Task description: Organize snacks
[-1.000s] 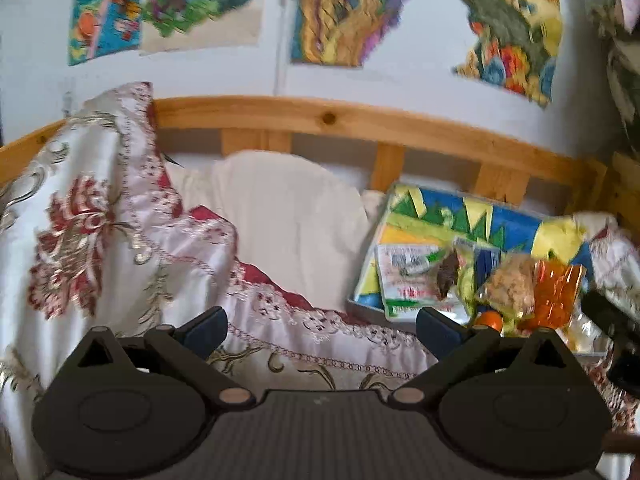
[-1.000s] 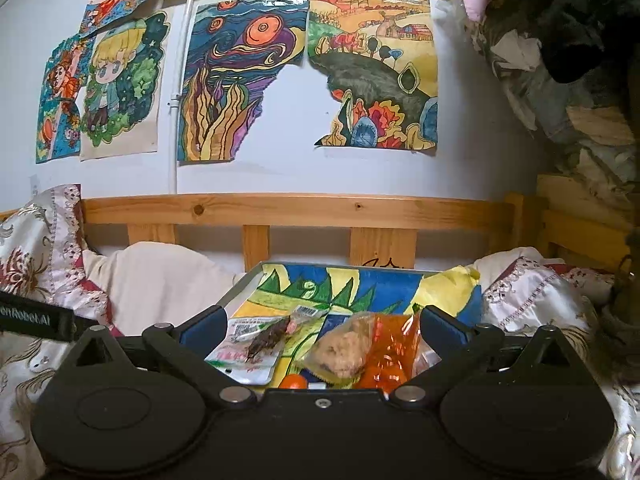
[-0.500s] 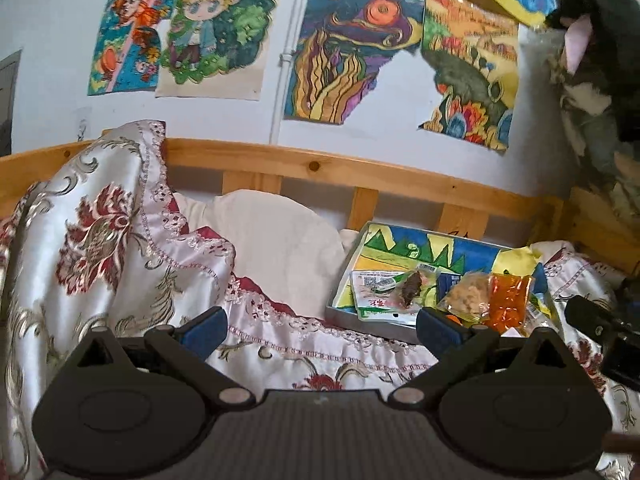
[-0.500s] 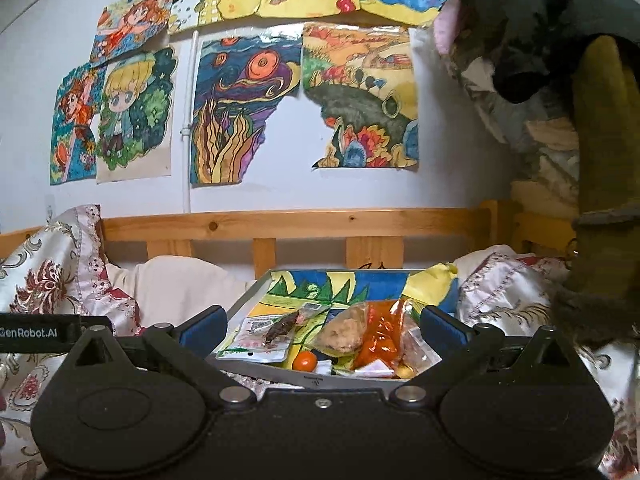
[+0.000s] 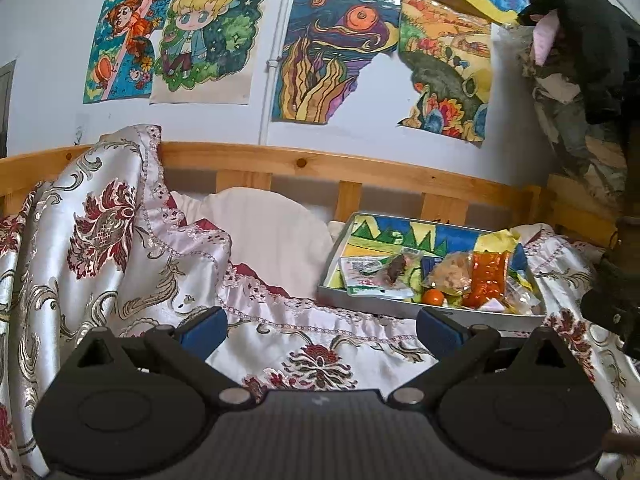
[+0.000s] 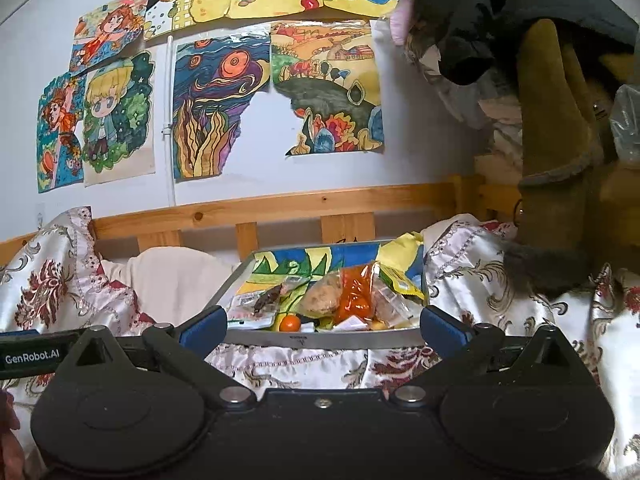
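1. Tongs first: both pairs are spread wide and carrying nothing. The right tongs (image 6: pixel 320 326) hang just in front of the tray (image 6: pixel 320 337), squared up to its near rim; the left tongs (image 5: pixel 322 326) sit further off, in front of the tray and off to its left, over the bedspread (image 5: pixel 132 264).

2. Snacks are all in that tray, piled toward its right half: a white sachet (image 6: pixel 252 306) with a dark snack (image 6: pixel 269 299) on top, a clear bag of pale pieces (image 6: pixel 322 296), an orange-red packet (image 6: pixel 352 294), a yellow bag (image 6: pixel 400 276) and a small round orange fruit (image 6: pixel 289 323) against the near rim.

3. Risk 1: the tray rests on soft, rumpled bedspread, not a bench. I'd judge a hard push down on 1 side could tip it and slide the pile.

4. Risk 2: the packets overlap. Closing on the clear bag could well drag the orange-red packet along, since they lie touching.

5. Risk 3: that round fruit looks ready to roll if a neighbouring packet gets nudged.

6. Risk 4: crinkly film is slippery and may slip from a shallow pinch.

7. Risk 5: both tongs heading for the same tray could collide, with the left coming across from the tray's left.
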`<state>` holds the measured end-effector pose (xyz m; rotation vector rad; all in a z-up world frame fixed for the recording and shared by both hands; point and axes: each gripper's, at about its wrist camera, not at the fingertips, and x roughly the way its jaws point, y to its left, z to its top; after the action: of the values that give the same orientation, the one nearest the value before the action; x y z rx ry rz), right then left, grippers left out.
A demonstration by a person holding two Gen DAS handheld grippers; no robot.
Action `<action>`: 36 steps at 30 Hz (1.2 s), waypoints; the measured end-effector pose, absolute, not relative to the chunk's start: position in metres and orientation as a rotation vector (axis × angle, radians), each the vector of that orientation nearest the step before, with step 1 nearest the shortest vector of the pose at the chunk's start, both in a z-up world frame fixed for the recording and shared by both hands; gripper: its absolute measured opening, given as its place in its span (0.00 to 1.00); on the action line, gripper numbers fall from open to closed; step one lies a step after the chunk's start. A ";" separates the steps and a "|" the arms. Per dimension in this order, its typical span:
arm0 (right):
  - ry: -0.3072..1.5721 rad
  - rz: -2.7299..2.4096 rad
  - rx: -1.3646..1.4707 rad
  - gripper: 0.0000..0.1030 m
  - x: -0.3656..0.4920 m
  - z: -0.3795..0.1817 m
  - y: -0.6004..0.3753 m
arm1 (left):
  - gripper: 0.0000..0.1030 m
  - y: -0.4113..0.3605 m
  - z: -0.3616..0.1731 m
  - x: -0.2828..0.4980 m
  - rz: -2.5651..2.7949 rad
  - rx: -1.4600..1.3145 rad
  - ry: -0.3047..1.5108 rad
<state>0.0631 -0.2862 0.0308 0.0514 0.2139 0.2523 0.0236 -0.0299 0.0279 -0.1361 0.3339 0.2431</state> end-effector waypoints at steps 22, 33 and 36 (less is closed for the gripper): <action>0.292 0.266 0.048 0.99 0.055 0.016 -0.279 | 0.99 -0.019 0.006 0.018 0.290 -0.142 0.402; 0.338 0.269 0.037 0.99 0.060 0.010 -0.275 | 0.99 -0.023 -0.001 0.018 0.279 -0.119 0.423; 0.339 0.271 0.030 0.99 0.060 0.009 -0.274 | 0.99 -0.025 0.000 0.016 0.271 -0.119 0.414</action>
<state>0.0600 -0.2742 0.0094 0.0302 0.3388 0.2706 0.0161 -0.0247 -0.0003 -0.1193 0.4143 0.2714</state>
